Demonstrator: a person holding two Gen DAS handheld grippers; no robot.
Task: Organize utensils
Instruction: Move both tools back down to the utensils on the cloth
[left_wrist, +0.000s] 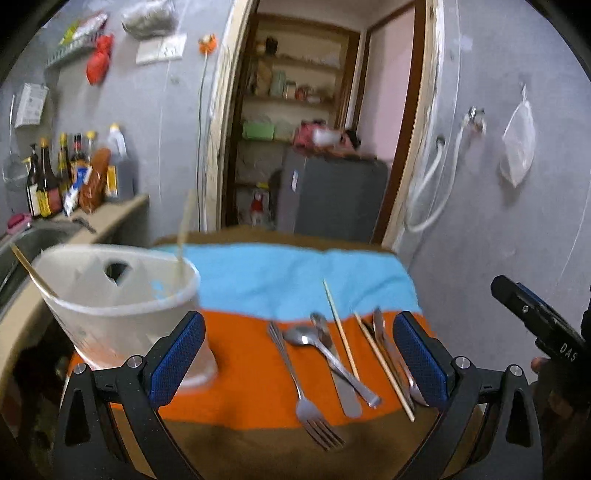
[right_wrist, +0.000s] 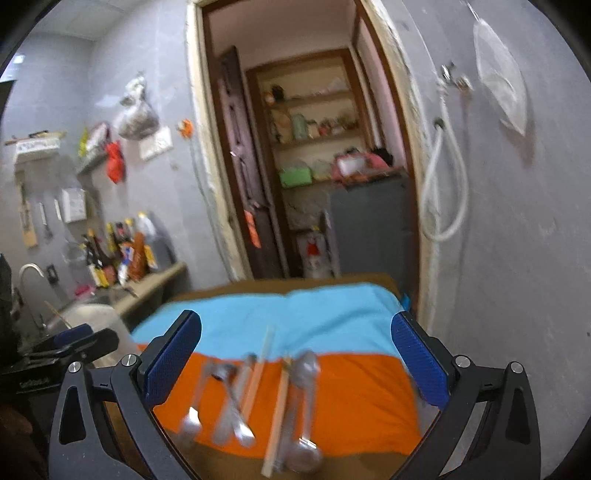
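Both tongs gape empty over the surface: right tongs (right_wrist: 295, 363) hang directly above the utensils (right_wrist: 255, 398), whose handles run lengthwise away from them on the orange cloth (right_wrist: 362, 406); left tongs (left_wrist: 299, 360) straddle fork (left_wrist: 295, 380) and spoon (left_wrist: 325, 354), white holder (left_wrist: 122, 306) at far left

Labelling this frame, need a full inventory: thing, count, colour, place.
holder: 1, translucent white, left on orange cloth, two chopsticks inside
fork: 1, steel, orange cloth
spoon: at least 1, steel, right of fork
chopsticks: 2 loose, pale wood, among cutlery
orange cloth: 1, near half of table
blue cloth: 1, far half
bottles: several, dark, counter at left
left tongs: open, empty
right tongs: open, empty
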